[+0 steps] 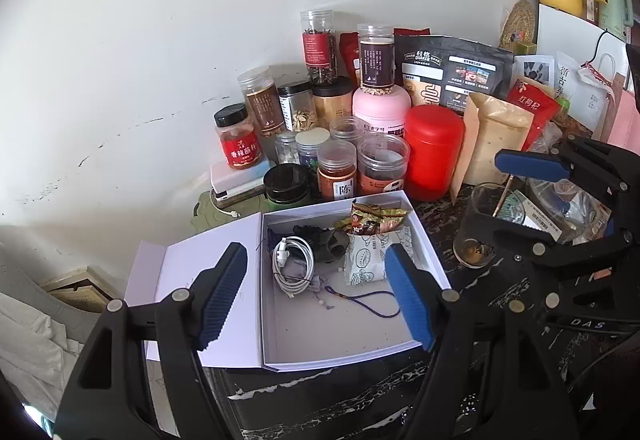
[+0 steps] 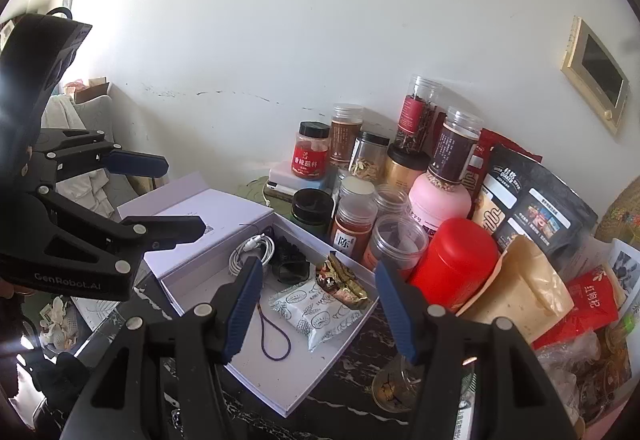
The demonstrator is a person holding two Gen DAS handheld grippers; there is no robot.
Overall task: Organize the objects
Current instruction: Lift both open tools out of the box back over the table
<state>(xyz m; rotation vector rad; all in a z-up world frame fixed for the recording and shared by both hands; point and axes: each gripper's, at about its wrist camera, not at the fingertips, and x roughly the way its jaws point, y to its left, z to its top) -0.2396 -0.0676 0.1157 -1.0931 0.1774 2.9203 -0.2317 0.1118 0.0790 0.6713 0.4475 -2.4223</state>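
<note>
Two spread, empty hand-held grippers, left (image 1: 320,296) and right (image 2: 320,304), over one white box (image 1: 360,354).

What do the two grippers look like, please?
Both the left gripper and the right gripper have black plastic frames with silver rivets and ribbed blue pads. White "GenRobot.AI" lettering marks the left one's side.
</note>
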